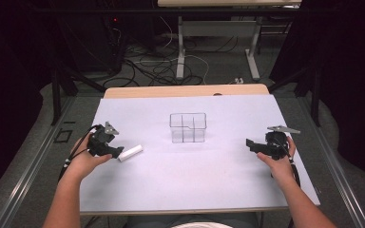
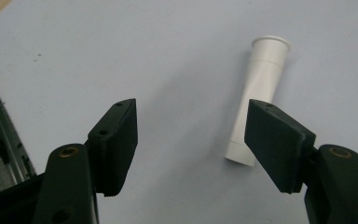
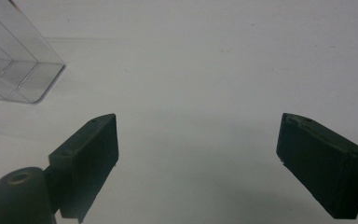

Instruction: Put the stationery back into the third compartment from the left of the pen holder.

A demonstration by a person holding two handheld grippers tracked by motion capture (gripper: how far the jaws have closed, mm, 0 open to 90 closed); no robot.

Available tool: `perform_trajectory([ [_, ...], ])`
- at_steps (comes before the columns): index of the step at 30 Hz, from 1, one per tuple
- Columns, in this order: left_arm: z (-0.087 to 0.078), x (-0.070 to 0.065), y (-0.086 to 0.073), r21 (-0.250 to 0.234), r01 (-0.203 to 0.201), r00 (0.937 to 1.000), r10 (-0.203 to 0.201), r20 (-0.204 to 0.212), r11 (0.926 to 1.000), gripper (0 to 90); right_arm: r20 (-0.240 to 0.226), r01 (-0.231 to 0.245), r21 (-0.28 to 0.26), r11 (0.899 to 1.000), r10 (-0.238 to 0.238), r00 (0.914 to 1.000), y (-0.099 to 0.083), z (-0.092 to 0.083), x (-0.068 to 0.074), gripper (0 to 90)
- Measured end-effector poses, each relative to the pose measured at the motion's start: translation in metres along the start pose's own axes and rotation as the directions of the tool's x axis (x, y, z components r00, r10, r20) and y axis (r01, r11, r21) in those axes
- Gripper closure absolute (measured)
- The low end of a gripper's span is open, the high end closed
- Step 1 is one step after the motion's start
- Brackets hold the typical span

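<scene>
White surface (image 1: 180,180), clear divided bin (image 1: 187,127) mid. Left gripper (image 2: 191,135) jaws spread, straddling white tube (image 2: 260,93) near left edge for pickup. Right gripper (image 3: 198,154) jaws spread, empty, parked by right edge.

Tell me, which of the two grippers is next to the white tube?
The left gripper: the tube lies at its fingers. The right gripper has bare table before it.

A: How much of the white tube (image 2: 260,100) can you see from the left gripper (image 2: 191,140) view?

B: Its near end slips behind the right-hand jaw, so contact there can't be judged.

A: And the clear box (image 3: 16,70) ahead of the right gripper (image 3: 198,154)?

B: Cut off by the top and left edges; its compartments can't be counted.
</scene>
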State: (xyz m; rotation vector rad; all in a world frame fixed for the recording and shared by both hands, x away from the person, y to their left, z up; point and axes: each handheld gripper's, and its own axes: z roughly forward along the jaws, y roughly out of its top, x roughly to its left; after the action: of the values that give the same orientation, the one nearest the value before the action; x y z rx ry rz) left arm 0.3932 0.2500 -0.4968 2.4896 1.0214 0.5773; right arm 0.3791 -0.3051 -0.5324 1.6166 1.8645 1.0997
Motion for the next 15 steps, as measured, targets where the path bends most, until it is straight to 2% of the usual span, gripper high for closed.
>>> perform_trajectory([
  [1,0.002,-0.001,0.000,0.004,-0.016,0.9997,0.016,0.017,0.9999,35.8,0.000,-0.001,0.002,1.000,0.001,1.0000,0.000,0.000,0.000,12.3],
  [4,0.008,-0.006,0.000,0.007,-0.029,0.9981,0.028,0.055,0.9996,39.0,0.000,-0.002,0.002,1.000,0.002,1.0000,0.000,0.001,0.000,12.3],
  [6,0.012,-0.009,0.001,0.023,-0.042,0.9972,0.040,0.063,0.9989,43.4,-0.001,-0.001,0.002,1.000,0.001,1.0000,0.000,0.000,0.000,12.3],
  [9,0.019,-0.014,0.001,0.017,-0.044,0.9949,0.042,0.092,0.9989,46.4,-0.001,-0.001,0.003,1.000,0.001,1.0000,0.000,0.000,0.000,12.3],
  [10,0.023,-0.016,0.001,0.040,-0.051,0.9944,0.047,0.095,0.9979,46.8,-0.002,-0.001,0.003,1.000,0.001,1.0000,0.000,0.001,0.000,12.3],
  [15,0.028,-0.019,-0.001,0.071,-0.064,0.9925,0.056,0.109,0.9954,50.7,0.001,0.001,0.007,1.000,-0.001,1.0000,-0.001,0.002,0.000,12.3],
])
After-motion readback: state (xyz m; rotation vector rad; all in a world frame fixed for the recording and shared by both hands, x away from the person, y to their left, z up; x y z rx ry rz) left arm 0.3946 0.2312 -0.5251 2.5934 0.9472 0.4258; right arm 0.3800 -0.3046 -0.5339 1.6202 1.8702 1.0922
